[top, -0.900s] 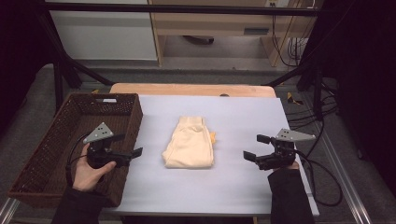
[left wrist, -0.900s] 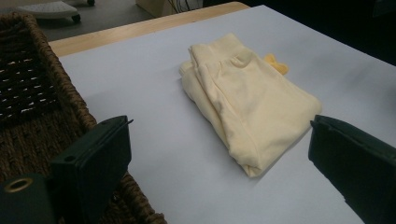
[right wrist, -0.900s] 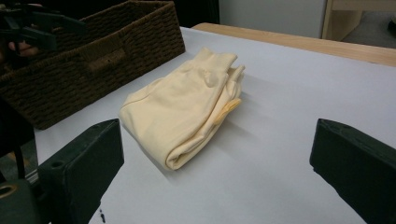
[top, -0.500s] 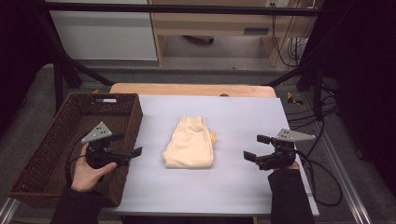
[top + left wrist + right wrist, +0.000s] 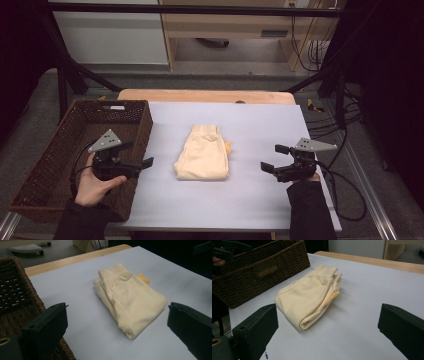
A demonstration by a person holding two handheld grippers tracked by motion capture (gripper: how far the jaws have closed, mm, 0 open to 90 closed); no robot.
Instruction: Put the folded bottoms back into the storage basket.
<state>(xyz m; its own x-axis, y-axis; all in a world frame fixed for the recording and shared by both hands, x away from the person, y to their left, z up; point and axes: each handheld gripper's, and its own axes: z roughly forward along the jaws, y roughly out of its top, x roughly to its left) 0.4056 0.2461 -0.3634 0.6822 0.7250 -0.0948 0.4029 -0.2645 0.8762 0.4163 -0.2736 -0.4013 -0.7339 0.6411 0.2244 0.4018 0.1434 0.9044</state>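
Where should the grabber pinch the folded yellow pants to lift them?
Probably the folded yellow pants are best pinched at the thick folded bottom edge nearest the person, coming in low from that side. The layers stack there, so one pinch could catch them all. The waistband end lies farther away.

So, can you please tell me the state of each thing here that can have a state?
Yellow garment: folded, lying flat on the white table cover, nothing touching it.
Wicker basket: upright at the table's left edge, looks empty.
Left claw: open, holding nothing, over the basket's near corner.
Right claw: open, holding nothing, to the right of the garment.
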